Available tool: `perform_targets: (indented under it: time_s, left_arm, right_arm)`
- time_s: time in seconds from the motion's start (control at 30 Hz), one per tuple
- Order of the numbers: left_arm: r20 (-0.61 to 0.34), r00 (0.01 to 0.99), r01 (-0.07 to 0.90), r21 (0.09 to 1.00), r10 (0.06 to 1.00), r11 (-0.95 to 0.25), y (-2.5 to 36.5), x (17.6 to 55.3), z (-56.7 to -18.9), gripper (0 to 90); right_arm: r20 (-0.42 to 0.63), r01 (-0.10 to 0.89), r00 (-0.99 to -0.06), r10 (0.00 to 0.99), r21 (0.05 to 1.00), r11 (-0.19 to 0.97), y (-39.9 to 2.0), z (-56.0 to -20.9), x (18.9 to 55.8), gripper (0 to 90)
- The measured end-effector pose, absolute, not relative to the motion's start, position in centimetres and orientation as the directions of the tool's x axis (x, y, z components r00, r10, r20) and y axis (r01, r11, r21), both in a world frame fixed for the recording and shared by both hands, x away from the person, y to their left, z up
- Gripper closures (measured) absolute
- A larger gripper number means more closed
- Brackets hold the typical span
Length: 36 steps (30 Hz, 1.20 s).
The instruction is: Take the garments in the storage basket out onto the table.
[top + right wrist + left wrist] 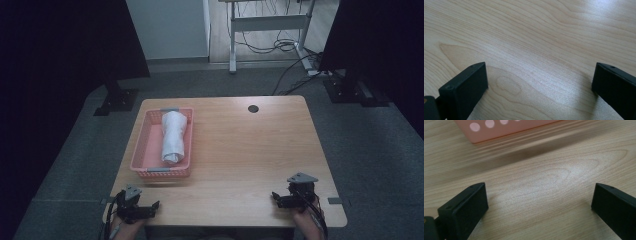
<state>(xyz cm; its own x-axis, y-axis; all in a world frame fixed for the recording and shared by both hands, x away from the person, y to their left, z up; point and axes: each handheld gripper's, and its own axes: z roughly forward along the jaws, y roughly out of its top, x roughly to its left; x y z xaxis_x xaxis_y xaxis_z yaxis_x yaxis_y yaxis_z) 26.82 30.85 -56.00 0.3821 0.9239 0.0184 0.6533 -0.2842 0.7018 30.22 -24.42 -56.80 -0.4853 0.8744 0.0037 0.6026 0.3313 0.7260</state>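
A light wooden bench [240, 150] carries a pink basket [145, 145] on its left half, set lengthwise from the far side toward the person. Inside the basket lies a rolled white towel [174, 136], stretched along the basket's length and resting nearer its right wall; its near end stops just short of the basket's near wall. A small dark round hole [253, 108] sits in the bench top near the far edge, well apart from the basket.

The left tool [150, 206] rests at the near left corner of the bench, just in front of the basket's near wall and apart from it. In the left gripper view its two black jaws stand wide apart with bare wood grain between them, so the left tool [540, 195] is released and grasps nothing; the perforated pink side of the basket [499, 128] crosses the top of that view, close ahead.

The right tool [276, 197] rests near the near right corner of the bench, well apart from the basket and the towel. In the right gripper view the right tool [540, 75] is likewise released, its jaws spread wide over bare wood with nothing between them.

A hand holds each tool at the near edge of the bench.
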Motion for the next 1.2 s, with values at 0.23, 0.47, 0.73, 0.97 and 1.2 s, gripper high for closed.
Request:
perform_targets:
  time_s: [0.23,0.47,0.73,0.97,1.2]
  left_arm:
    - [0.018,0.380,0.653,0.703,0.925,-0.282,30.83,26.82,-56.01,0.1]
    - [0.018,0.383,0.652,0.703,0.924,-0.284,30.84,26.82,-56.01,0.0]
    - [0.018,0.376,0.652,0.705,0.926,-0.279,30.84,26.85,-56.00,0.3]
    - [0.007,0.351,0.653,0.715,0.936,-0.251,31.05,26.76,-55.89,5.1]
    - [-0.027,0.340,0.662,0.717,0.940,-0.219,31.30,26.71,-55.72,6.1]
  right_arm:
    - [0.005,0.599,-0.495,0.869,0.726,0.337,-24.38,-56.80,30.24,0.0]
    - [0.005,0.599,-0.495,0.869,0.726,0.338,-24.38,-56.79,30.24,0.0]
    - [0.005,0.600,-0.495,0.869,0.726,0.337,-24.38,-56.79,30.24,0.0]
    - [0.005,0.600,-0.496,0.869,0.725,0.338,-24.38,-56.79,30.25,0.0]
    - [0.005,0.599,-0.497,0.868,0.725,0.339,-24.37,-56.79,30.29,0.0]
